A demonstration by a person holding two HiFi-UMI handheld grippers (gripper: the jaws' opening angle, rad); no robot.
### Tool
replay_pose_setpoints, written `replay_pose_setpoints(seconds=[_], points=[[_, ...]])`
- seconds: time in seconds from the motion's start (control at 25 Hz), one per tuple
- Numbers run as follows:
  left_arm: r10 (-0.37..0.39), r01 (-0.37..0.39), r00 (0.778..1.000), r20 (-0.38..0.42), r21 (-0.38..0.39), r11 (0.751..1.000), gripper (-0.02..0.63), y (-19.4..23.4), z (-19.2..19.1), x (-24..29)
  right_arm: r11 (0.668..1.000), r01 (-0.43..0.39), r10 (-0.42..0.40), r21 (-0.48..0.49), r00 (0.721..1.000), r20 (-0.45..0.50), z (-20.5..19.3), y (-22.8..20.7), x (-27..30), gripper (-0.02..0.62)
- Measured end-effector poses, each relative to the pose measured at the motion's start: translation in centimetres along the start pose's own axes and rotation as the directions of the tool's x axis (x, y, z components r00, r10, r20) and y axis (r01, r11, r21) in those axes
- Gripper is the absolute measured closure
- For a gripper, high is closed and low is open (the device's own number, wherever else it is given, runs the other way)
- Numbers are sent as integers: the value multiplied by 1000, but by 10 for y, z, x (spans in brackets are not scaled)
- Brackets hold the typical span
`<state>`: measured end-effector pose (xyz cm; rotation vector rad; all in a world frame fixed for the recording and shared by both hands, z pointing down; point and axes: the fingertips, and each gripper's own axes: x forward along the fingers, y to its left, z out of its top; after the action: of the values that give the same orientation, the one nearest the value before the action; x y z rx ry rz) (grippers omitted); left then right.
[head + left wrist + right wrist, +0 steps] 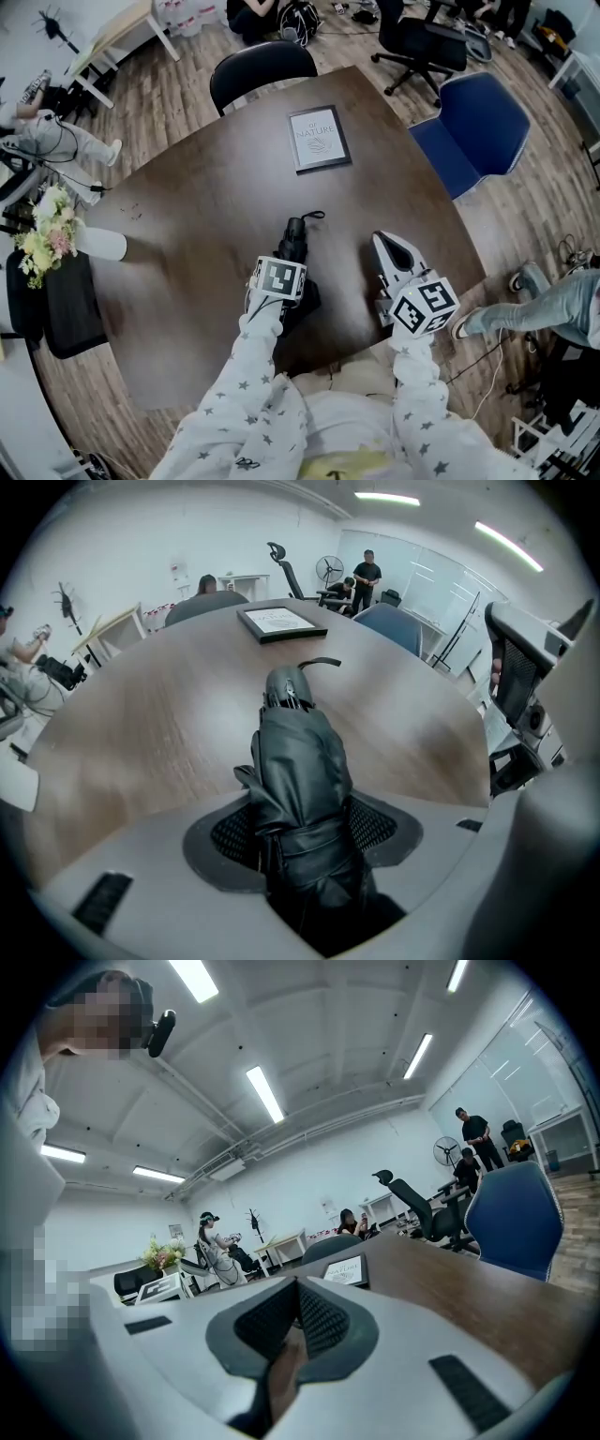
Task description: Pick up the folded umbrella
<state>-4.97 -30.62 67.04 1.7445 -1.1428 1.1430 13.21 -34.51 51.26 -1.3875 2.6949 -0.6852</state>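
The folded black umbrella [293, 246] lies on the dark wooden table [187, 206], its strap end pointing away from me. My left gripper [284, 298] points steeply down over the umbrella's near end. In the left gripper view the umbrella [300, 761] fills the gap between the jaws of my left gripper [305, 834], and both mesh pads touch its fabric. My right gripper [387, 246] hovers to the right of the umbrella, nearly level. Its jaws meet at the tips in the right gripper view [300, 1290], with nothing between them.
A framed card [319, 139] lies flat at the table's far side. A black chair [261, 70] and a blue chair [473, 131] stand round the table. A bunch of flowers [47, 234] in a white vase [98, 245] sits at the left edge. People stand further back.
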Motion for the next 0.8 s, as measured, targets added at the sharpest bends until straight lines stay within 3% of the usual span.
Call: replay_pose_setpoints(seconds=[0.2,0.44,0.6,0.8], points=[[-45,49,998,48,-76,996,348,-4,3,-13,1000,-2,2,-14,1000,10,14,-2,-4,574],[-54,81,979,197,-131,988,350,-3,15,-37,1000,4,-3,-26,1000,17,20,-2,-6,574],[-49,105,944,326,-156,982,351,0,26,-61,999,-8,9,-46,1000,25,24,4,-2,574],[-20,116,880,475,-173,978,353,10,39,-99,997,-23,26,-74,999,43,32,12,8,574]])
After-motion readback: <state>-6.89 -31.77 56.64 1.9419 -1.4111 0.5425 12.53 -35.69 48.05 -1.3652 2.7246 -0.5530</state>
